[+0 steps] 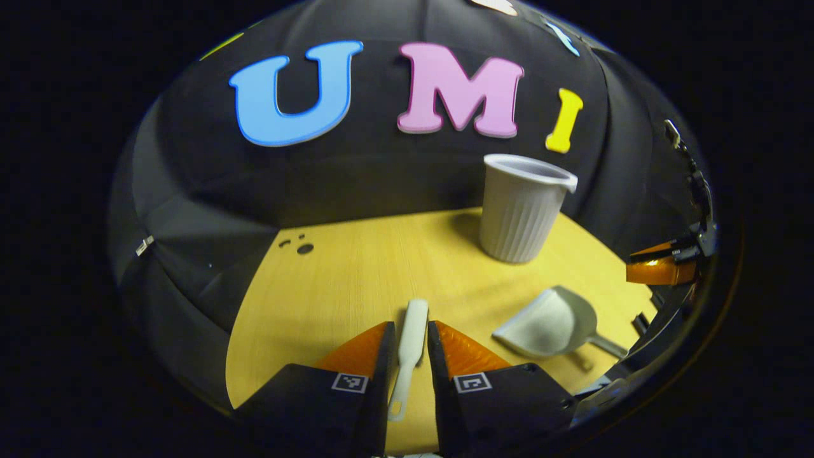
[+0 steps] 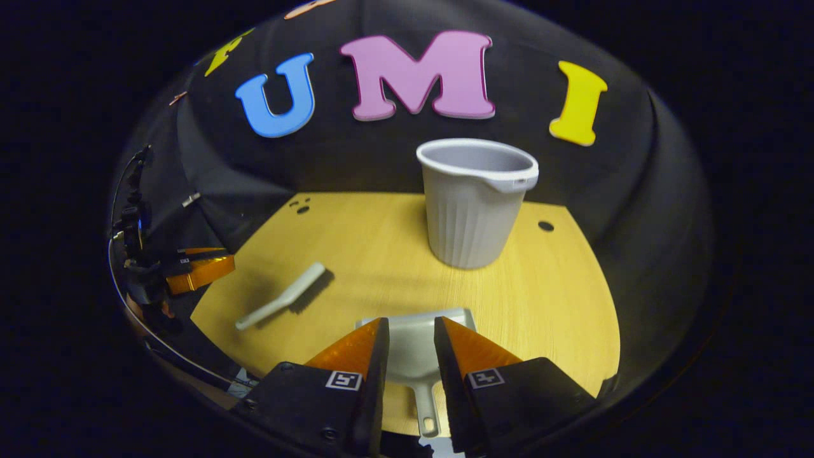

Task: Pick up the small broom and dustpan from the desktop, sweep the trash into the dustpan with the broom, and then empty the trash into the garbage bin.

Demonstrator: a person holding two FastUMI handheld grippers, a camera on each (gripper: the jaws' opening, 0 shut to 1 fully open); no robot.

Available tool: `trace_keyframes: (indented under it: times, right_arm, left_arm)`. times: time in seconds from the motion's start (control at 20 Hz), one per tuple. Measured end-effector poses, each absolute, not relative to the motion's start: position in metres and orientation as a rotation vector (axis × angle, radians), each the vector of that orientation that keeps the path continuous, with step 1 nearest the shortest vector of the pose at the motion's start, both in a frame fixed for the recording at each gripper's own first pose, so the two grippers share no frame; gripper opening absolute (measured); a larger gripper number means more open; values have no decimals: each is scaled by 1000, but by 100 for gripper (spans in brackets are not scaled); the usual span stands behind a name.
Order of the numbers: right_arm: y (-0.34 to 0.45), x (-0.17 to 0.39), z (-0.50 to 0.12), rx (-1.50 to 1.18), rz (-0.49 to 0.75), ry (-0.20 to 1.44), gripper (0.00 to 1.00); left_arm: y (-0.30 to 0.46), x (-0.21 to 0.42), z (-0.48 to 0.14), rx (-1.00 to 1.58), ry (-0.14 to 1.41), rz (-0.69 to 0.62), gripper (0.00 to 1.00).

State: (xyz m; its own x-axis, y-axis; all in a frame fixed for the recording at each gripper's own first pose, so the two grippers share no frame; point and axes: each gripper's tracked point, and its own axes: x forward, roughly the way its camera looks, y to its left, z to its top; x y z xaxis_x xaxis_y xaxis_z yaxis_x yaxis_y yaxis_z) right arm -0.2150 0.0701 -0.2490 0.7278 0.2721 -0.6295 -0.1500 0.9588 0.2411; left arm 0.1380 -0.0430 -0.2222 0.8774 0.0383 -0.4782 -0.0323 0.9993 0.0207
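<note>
Still, both claws (image 1: 411, 337) (image 2: 411, 334) apart; dustpan (image 2: 416, 346) partly hidden, broom (image 1: 407, 353) bristles unclear.

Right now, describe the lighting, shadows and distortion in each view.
Left gripper view: fisheye bends the table edge into a curve; the bin casts a soft shadow leftward; the broom between the left claw looks sharp. Right gripper view: same bulging; the broom and bin throw soft shadows; the dustpan sits evenly lit, no glare.
</note>
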Motion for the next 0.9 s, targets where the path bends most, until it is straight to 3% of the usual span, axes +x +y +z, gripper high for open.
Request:
trace_keyframes:
  times: [0.2,0.4,0.9]
  right_arm:
    - [71,-186,-179,182,255,493,45]
    - [74,-167,-145,175,259,386,45]
    - [87,-169,-155,101,307,438,45]
  left_arm:
    - [-45,151,-141,4,291,58,34]
    - [-51,152,-88,8,152,51,34]
    - [-63,123,-92,-11,186,113,34]
